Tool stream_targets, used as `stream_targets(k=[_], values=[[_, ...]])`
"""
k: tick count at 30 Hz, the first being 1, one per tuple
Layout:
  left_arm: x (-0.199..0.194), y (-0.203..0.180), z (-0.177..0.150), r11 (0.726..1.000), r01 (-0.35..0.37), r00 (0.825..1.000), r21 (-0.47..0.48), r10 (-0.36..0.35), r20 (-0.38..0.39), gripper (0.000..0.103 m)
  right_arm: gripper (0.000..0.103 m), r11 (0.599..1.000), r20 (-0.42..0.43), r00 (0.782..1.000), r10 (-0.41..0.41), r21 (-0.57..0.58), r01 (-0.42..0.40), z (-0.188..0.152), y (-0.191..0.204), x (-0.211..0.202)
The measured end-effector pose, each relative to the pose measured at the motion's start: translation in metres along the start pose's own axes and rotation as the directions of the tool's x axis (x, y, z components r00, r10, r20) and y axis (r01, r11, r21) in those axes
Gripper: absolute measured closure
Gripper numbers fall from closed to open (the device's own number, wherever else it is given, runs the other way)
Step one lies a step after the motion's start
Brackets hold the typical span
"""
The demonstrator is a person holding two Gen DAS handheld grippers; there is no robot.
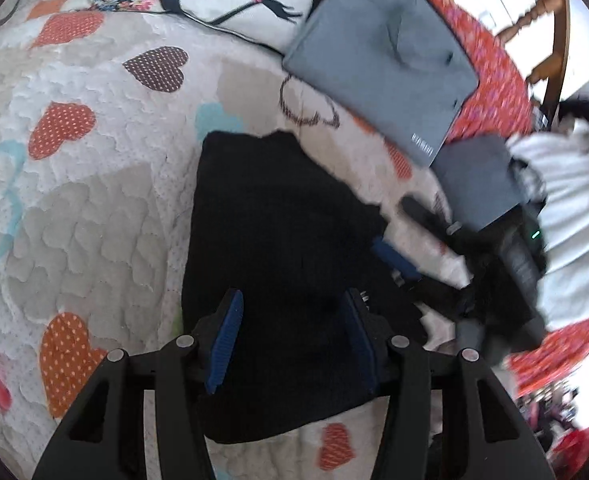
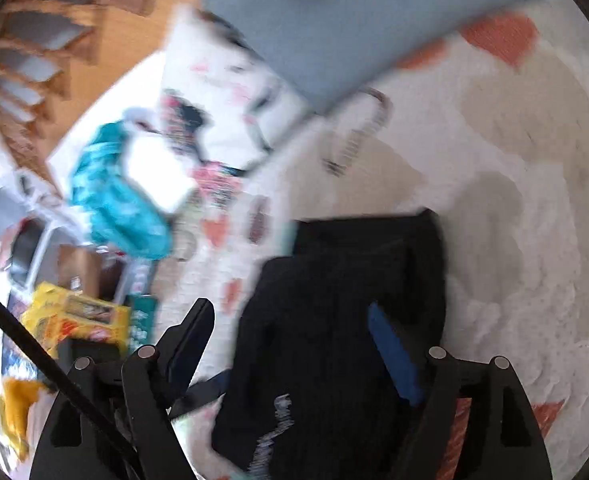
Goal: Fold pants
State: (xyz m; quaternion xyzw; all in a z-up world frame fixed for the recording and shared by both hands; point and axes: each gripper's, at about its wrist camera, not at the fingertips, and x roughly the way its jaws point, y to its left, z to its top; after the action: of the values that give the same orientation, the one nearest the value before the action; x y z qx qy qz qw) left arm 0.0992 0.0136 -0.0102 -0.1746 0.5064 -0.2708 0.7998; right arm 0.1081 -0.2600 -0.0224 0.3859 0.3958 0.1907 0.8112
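Straight ahead of the left gripper (image 1: pixel 292 336), between its spread fingers, lie the black pants (image 1: pixel 278 248), already a compact bundle on the quilt (image 1: pixel 78 208), long axis running away from the tool. The right gripper (image 2: pixel 294 344), fingers also wide and pinching nothing, hangs over the same pants (image 2: pixel 346 320). Both look about equally near; a lengthwise fold seems next.
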Motion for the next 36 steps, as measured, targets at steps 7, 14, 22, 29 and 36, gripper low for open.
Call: stream_targets(k=[7, 14, 22, 29, 36], values=[[0.000, -0.009, 0.001, 0.998, -0.039, 0.999, 0.047, 0.039, 0.003, 0.040, 0.021, 0.965, 0.097, 0.960, -0.264, 0.038, 0.261, 0.000, -0.015, -0.029], [-0.070, -0.042, -0.006, 0.967, -0.220, 0.942, 0.127, 0.177, 0.287, 0.040, 0.021, 0.893, 0.291, 0.862, -0.416, -0.050, 0.448, -0.015, 0.033, -0.093], [-0.198, -0.100, -0.069, 0.874, -0.471, 0.616, 0.123, 0.226, 0.755, 0.000, 0.000, 0.558, 0.785, 0.473, -0.401, -0.200, 0.805, -0.092, 0.162, -0.176], [-0.254, -0.107, -0.106, 0.909, -0.416, 0.561, 0.027, 0.233, 0.794, 0.000, 0.000, 0.616, 0.653, 0.563, -0.506, -0.183, 0.766, -0.094, 0.169, -0.203], [-0.225, -0.114, -0.083, 0.862, -0.494, 0.641, 0.118, 0.269, 0.719, 0.000, 0.000, 0.678, 0.555, 0.720, -0.417, -0.337, 0.653, -0.082, 0.168, -0.183]])
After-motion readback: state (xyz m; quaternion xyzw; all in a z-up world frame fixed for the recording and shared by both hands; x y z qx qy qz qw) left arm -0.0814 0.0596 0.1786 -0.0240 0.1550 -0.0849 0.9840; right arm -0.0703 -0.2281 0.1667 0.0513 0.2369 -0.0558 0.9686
